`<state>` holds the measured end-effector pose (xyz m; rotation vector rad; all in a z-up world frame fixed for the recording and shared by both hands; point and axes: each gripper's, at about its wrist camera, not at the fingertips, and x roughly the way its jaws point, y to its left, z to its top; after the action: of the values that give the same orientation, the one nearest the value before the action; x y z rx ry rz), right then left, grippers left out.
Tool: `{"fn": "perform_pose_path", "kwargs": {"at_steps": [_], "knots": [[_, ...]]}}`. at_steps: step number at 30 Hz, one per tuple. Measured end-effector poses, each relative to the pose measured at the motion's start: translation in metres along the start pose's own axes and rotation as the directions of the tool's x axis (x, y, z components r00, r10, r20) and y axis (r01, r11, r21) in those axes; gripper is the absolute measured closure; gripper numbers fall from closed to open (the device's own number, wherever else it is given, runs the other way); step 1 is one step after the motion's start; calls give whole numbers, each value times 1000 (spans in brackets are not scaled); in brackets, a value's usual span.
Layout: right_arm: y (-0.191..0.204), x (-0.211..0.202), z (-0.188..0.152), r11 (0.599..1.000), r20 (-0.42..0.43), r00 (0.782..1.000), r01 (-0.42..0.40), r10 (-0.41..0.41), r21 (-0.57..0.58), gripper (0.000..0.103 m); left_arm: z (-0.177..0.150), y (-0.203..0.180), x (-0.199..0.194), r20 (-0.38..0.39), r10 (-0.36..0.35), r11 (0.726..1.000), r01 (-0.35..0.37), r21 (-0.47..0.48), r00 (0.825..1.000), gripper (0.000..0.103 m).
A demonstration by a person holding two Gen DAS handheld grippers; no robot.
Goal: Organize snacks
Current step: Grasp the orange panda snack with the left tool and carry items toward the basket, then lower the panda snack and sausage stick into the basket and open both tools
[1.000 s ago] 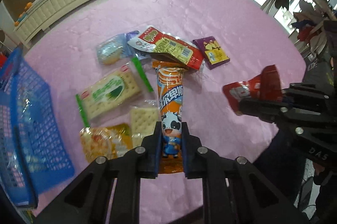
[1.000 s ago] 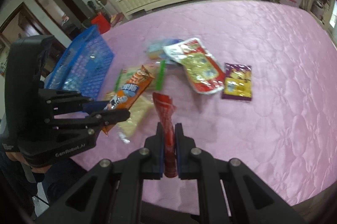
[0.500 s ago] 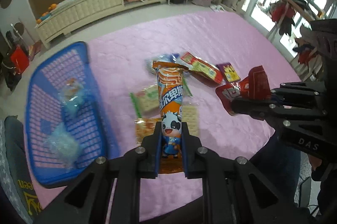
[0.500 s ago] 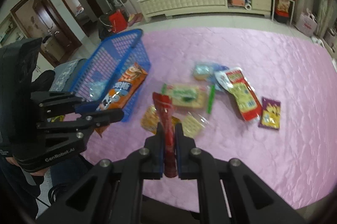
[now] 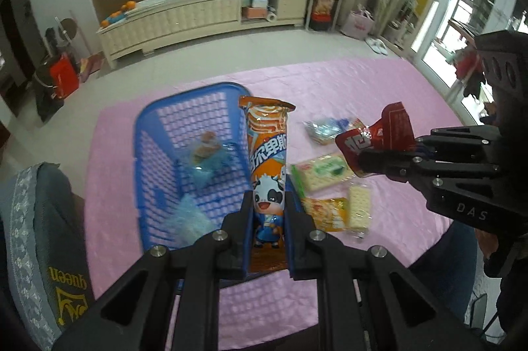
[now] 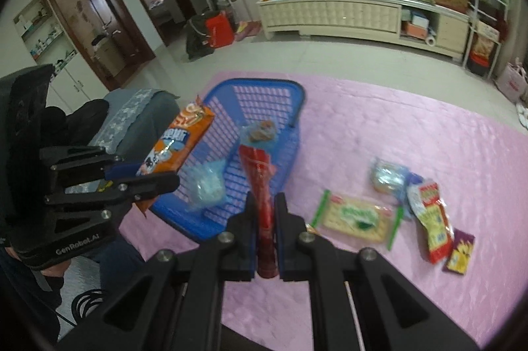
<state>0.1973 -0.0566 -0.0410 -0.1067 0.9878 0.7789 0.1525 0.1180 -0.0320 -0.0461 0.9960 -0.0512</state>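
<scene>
My left gripper [image 5: 268, 202] is shut on an orange snack packet with a cartoon cow [image 5: 267, 159], held upright above the right rim of the blue basket [image 5: 155, 153]. It also shows in the right wrist view [image 6: 178, 141]. My right gripper [image 6: 265, 202] is shut on a red snack packet [image 6: 260, 182], held over the basket's near right side [image 6: 280, 87]; the packet also shows in the left wrist view [image 5: 376, 136]. The basket holds three clear wrapped snacks [image 6: 206, 184].
On the pink tablecloth [image 6: 429, 153] right of the basket lie a green cracker pack [image 6: 358, 215], a silver-blue pack [image 6: 387, 174], a red-yellow pouch [image 6: 432, 225], a purple packet [image 6: 460, 252], and an orange-yellow pack [image 5: 326, 212]. A grey chair [image 5: 36, 235] stands left of the table.
Both grippers have risen and moved left with their packets, from over the loose snacks to over the blue basket.
</scene>
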Motion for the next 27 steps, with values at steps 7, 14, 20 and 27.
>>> {"fn": "perform_pose_path", "kwargs": {"at_steps": [7, 14, 20, 27], "knots": [[17, 33, 31, 1000, -42, 999, -18, 17, -26, 91, 12, 38, -4, 6, 28, 998, -28, -61, 1000, 89], [22, 66, 68, 999, -95, 995, -22, 19, -36, 91, 27, 62, 5, 8, 45, 996, -44, -83, 999, 89], [17, 97, 87, 998, -127, 991, 33, -39, -53, 91, 28, 75, 20, -14, 53, 993, -54, -109, 998, 89], [19, 118, 94, 987, -117, 984, 121, -134, -108, 13, 28, 80, 31, -40, 50, 992, -55, -115, 998, 89]]}}
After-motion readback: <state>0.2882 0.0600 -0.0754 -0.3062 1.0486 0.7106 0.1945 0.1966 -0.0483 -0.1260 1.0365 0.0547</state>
